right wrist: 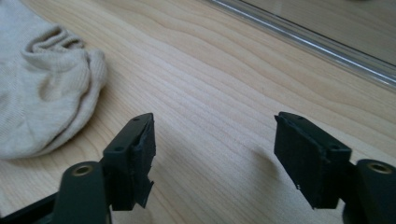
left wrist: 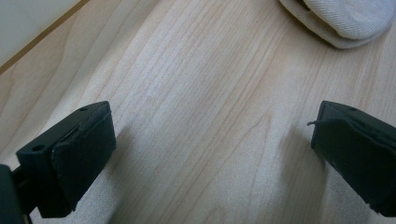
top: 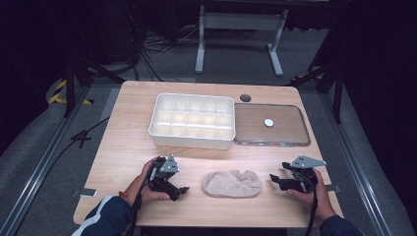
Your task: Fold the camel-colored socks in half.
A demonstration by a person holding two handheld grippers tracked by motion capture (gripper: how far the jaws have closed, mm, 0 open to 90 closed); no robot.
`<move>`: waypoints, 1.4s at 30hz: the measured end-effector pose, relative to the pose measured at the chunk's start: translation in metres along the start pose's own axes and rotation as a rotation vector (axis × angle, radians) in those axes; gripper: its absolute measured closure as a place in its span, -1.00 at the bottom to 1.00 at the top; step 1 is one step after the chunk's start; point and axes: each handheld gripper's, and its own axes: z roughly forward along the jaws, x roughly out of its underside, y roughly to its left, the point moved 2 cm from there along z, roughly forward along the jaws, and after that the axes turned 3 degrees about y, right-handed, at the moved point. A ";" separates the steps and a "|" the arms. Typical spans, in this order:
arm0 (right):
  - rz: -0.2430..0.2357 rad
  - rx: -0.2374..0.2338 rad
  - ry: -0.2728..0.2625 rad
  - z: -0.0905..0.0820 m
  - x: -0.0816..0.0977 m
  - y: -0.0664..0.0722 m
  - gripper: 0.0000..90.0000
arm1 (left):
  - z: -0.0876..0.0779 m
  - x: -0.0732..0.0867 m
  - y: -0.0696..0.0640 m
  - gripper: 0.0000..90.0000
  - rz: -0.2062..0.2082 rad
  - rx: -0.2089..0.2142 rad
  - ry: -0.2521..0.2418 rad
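Black grippers: left gripper (top: 183, 189), right gripper (top: 273, 179); grey three-cornered plates, black cables, dark sleeves, white stripe.

Sock (left wrist: 345, 21) cut off by the top edge in the left gripper view; only its rounded end shows. In the right gripper view the left edge cuts the sock (right wrist: 42, 93). Clear lid (right wrist: 327, 44) there: only its rim, top right, cut by the frame. High view: small white round thing (top: 268, 122) on the lid near the worktop (top: 128, 147) far right corner, too small to identify. Both forearms cut by the bottom edge.
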 end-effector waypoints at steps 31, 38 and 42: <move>-0.094 -0.095 -0.125 -0.018 -0.023 0.035 0.37 | 0.000 0.000 0.000 -1.00 -0.001 0.000 -0.001; -0.153 -0.162 -0.126 -0.010 -0.036 0.061 0.58 | -0.002 0.000 -0.001 -0.97 -0.027 -0.022 0.006; -0.201 -0.191 -0.127 -0.005 -0.045 0.080 0.68 | -0.005 0.001 0.002 -0.70 -0.070 -0.042 -0.022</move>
